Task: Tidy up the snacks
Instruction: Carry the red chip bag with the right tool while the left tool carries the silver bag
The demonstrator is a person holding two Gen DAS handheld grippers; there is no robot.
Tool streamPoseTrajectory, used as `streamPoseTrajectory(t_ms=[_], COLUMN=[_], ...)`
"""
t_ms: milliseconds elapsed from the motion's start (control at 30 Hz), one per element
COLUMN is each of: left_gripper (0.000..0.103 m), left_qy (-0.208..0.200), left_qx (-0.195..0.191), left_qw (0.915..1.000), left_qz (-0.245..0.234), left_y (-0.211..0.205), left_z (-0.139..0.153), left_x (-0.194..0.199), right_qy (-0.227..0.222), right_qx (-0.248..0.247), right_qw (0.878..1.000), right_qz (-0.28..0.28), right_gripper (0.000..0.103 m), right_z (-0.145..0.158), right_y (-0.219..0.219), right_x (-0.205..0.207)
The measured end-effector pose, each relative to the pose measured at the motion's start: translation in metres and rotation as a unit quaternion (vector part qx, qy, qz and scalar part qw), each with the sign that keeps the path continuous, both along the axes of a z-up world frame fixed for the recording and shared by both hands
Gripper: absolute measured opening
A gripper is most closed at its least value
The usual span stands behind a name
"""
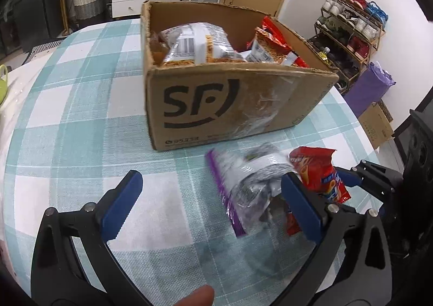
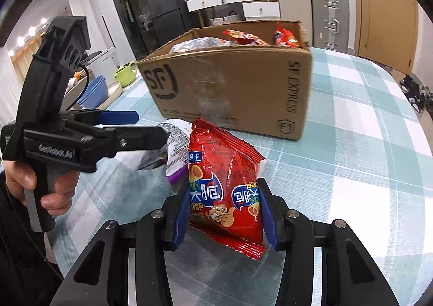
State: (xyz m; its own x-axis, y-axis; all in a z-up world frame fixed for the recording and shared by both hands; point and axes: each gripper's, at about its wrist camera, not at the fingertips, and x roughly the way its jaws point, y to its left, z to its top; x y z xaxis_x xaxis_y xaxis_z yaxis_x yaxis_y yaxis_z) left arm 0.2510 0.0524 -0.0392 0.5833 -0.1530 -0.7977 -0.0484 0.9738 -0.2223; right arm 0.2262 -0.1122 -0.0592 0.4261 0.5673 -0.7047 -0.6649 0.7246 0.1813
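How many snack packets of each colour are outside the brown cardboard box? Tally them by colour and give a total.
Red crinkled foil snack packet: 1
Purple-edged white plastic snack packet: 1
Total: 2

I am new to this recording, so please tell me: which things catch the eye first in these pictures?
First comes the red snack bag, clamped upright in the right tool above the checked tablecloth. Behind it stands the open cardboard box with its large black logo, already holding several snack packets. The left tool stands wide open, with a purple-edged packet lying on the cloth between its fingers.
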Motion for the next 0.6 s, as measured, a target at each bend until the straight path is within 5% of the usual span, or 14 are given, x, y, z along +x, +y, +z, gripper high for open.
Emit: streamPoseTrajectory(t_ms=[167,400,600], left_gripper=[0.102,0.102,0.099], left_qy=[0.004,0.017,0.055], left_qx=[-0.01,-0.083,-0.077], left_qw=[0.9997,0.9959,0.9955], left_qz=[-0.023,-0.033,-0.006], left_y=[-0.01,-0.018,-0.028], left_z=[-0.004,-0.005,-0.018], left_x=[0.004,0.015,0.029], right_qy=[0.002,0.006,0.004], right_qx=[-0.001,0.009,0.012], right_qw=[1.0,0.999,0.999], right_qz=[-0.023,-0.052,-0.051], right_gripper=[0.046,0.046,0.046], right_z=[-0.001,-0.001,-0.001], right_y=[-0.019,-0.043,-0.043], right_x=[0.001,0.003,0.001])
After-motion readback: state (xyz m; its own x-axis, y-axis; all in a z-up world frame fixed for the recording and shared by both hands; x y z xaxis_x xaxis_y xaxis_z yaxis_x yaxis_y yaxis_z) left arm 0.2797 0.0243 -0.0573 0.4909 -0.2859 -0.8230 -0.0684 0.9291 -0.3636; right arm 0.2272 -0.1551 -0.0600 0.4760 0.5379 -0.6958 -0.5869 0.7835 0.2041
